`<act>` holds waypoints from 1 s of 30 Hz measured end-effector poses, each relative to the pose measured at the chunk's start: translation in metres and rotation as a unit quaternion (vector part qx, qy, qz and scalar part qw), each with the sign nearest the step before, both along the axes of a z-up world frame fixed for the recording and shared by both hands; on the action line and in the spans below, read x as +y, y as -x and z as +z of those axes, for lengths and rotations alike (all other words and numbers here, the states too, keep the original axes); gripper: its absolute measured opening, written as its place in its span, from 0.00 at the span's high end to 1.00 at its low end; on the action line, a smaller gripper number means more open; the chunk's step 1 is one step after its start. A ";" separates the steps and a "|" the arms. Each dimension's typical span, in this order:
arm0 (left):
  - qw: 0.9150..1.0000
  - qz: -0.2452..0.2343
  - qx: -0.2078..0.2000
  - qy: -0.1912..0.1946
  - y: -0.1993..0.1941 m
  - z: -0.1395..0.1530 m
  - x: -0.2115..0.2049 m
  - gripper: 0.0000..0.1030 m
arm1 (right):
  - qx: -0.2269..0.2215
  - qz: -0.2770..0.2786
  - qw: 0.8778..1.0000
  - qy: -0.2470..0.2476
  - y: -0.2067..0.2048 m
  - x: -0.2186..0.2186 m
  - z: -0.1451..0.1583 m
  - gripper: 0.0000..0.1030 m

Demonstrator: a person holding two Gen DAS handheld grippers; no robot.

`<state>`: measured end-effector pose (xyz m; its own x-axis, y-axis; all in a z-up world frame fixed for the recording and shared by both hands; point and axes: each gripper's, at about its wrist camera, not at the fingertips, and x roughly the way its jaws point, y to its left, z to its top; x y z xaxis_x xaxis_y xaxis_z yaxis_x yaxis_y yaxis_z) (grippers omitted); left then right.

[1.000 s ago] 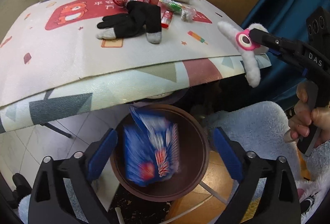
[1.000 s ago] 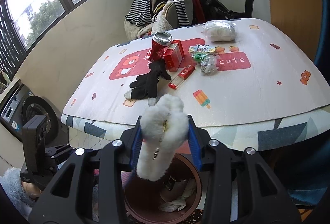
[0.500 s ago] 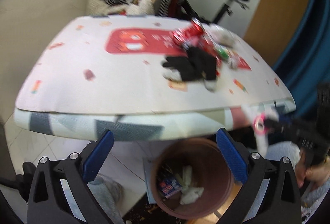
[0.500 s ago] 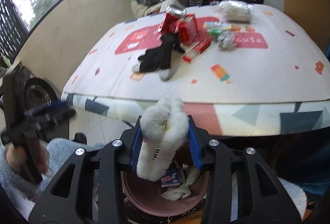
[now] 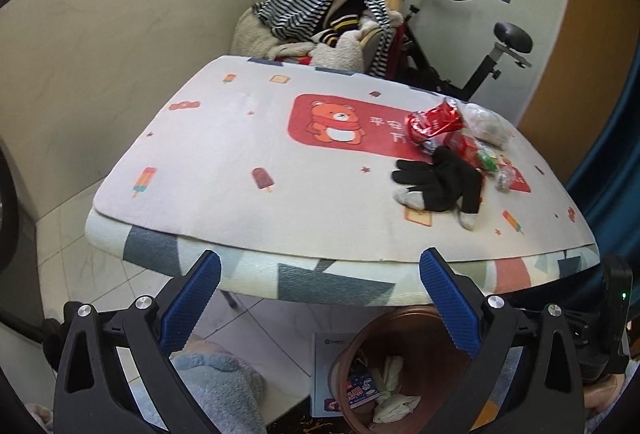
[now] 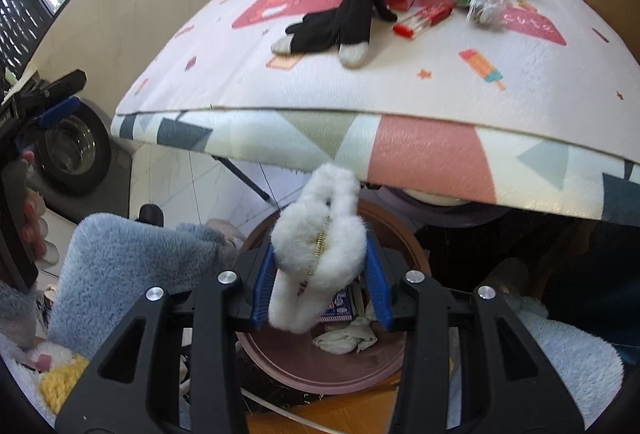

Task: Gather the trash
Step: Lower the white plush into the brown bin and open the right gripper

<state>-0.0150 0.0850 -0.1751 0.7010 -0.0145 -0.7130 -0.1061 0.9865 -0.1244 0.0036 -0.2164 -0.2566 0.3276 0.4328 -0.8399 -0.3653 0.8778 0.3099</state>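
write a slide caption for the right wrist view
Right gripper holds a white fluffy item over the brown bin, table litter beyond.

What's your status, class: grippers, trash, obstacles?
Left gripper open, empty. Right gripper shut on fluffy white item above bin. Nothing blocking.

The blue packet [image 5: 362, 392] now lies in the bin [image 5: 424, 354]. The right gripper [image 6: 320, 286] has lowered the fluffy white thing [image 6: 316, 254] over it.
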 end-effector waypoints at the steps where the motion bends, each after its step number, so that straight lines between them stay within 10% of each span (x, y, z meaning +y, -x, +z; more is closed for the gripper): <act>1: 1.000 0.003 0.002 0.003 0.000 -0.001 0.002 0.06 | 0.001 0.001 1.000 0.001 0.001 0.000 -0.001 0.59; 30: 1.000 0.008 0.007 0.006 -0.001 -0.008 0.003 0.06 | 0.060 -0.008 0.997 0.049 0.003 0.003 -0.039 0.56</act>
<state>-0.0137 0.0883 -0.1831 0.6917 -0.0131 -0.7221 -0.1229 0.9831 -0.1355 0.0008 -0.2136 -0.2961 0.2283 0.3427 -0.9113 -0.3153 0.9116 0.2638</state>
